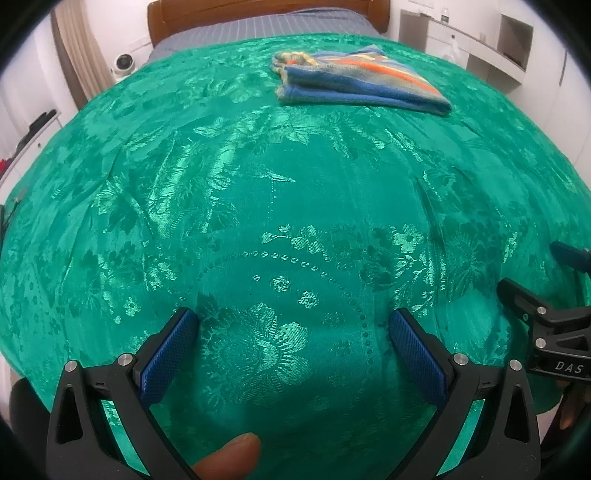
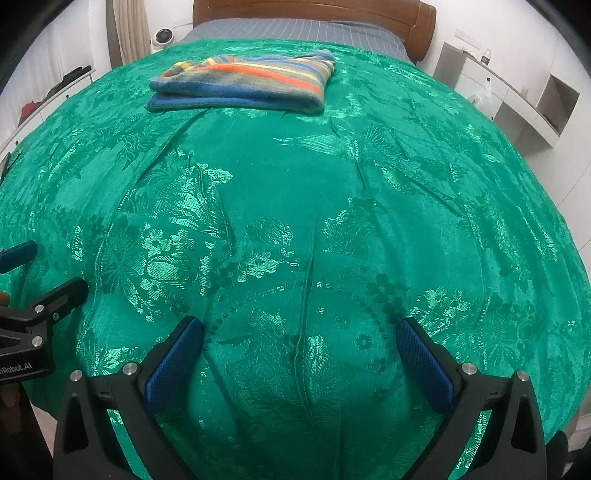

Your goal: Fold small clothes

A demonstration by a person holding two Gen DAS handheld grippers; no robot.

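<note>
A striped garment (image 1: pixel 354 79), blue with orange, yellow and grey bands, lies folded flat on the far part of a bed under a green floral bedspread (image 1: pixel 280 192). It also shows in the right wrist view (image 2: pixel 247 83). My left gripper (image 1: pixel 293 325) is open and empty, low over the near part of the bedspread, far from the garment. My right gripper (image 2: pixel 299 334) is open and empty, beside the left one, also far from the garment. Each gripper shows at the edge of the other's view: the right (image 1: pixel 554 295), the left (image 2: pixel 33 280).
A wooden headboard (image 2: pixel 314 9) and grey striped sheet (image 2: pixel 295 31) lie beyond the bedspread (image 2: pixel 295 192). White shelving (image 2: pixel 517 96) stands at the right, a small white fan (image 2: pixel 162 37) and a low white shelf (image 1: pixel 33 129) at the left. A thumb (image 1: pixel 229 458) shows at the bottom.
</note>
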